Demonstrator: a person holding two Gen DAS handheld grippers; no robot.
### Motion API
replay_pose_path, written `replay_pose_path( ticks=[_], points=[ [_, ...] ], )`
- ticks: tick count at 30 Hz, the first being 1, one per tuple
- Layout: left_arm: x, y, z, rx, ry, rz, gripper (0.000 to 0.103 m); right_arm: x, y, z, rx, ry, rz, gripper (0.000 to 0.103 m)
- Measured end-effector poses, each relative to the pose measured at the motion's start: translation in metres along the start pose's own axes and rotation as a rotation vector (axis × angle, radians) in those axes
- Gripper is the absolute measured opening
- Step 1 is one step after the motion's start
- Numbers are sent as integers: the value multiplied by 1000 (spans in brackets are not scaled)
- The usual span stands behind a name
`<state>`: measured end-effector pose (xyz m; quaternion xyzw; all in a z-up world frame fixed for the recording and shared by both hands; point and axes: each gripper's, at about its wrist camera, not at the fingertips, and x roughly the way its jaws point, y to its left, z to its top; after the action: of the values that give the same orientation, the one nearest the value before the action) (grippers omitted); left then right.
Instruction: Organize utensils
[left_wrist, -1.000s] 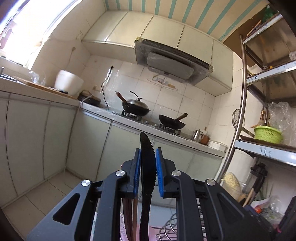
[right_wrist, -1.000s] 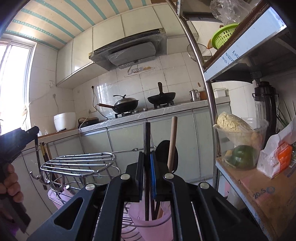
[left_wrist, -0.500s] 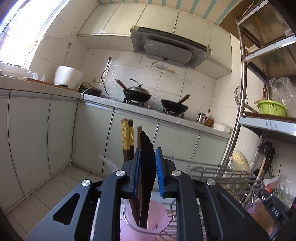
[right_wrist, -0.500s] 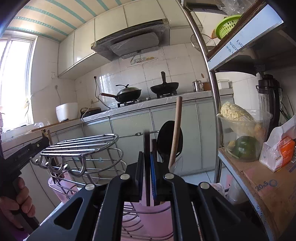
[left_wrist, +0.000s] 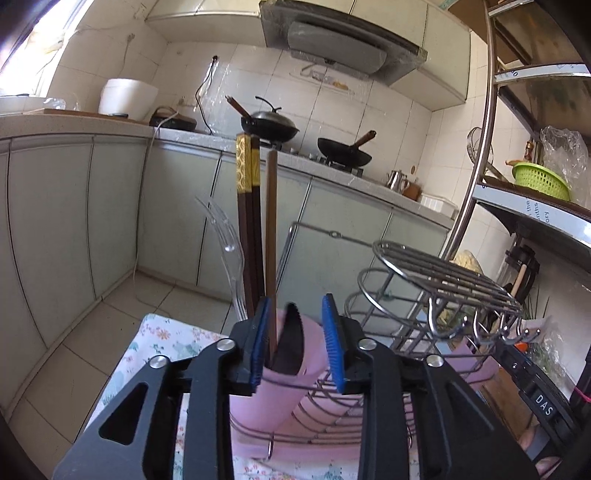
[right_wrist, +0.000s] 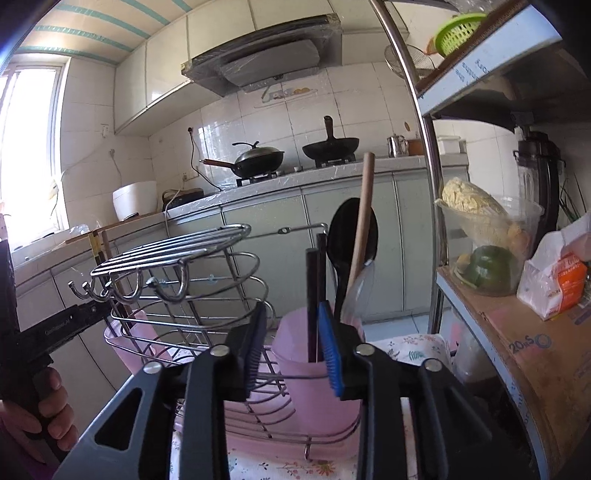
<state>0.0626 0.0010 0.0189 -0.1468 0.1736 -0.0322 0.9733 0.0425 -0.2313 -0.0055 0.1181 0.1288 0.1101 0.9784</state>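
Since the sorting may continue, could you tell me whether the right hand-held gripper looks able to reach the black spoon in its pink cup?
Probably yes: the right hand-held gripper is open, and the black spoon stands clear above the pink cup just ahead.

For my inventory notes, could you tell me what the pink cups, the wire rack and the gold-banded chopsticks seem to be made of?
Pink cups: apparently matte, slightly translucent plastic. Wire rack: shiny chromed or stainless steel, with bright glints. Gold-banded chopsticks: dark lacquered wood, probably.
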Motion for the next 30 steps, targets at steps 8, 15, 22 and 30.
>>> replay_pose_path(
  ticks=[8, 15, 22, 30],
  points=[
    [-13, 4, -5, -8, 65, 6, 35, -17, 5, -6, -4, 24, 13, 40],
    [-28, -8, -16, 69, 100, 30, 35, -27, 16, -19, 3, 82, 54, 45],
    [-41, -16, -21, 80, 142, 6, 35, -33, 34, -28, -14, 136, 84, 45],
    [-54, -26, -26, 114, 163, 3, 35, -39, 46, -39, -41, 216, 69, 45]
  ],
)
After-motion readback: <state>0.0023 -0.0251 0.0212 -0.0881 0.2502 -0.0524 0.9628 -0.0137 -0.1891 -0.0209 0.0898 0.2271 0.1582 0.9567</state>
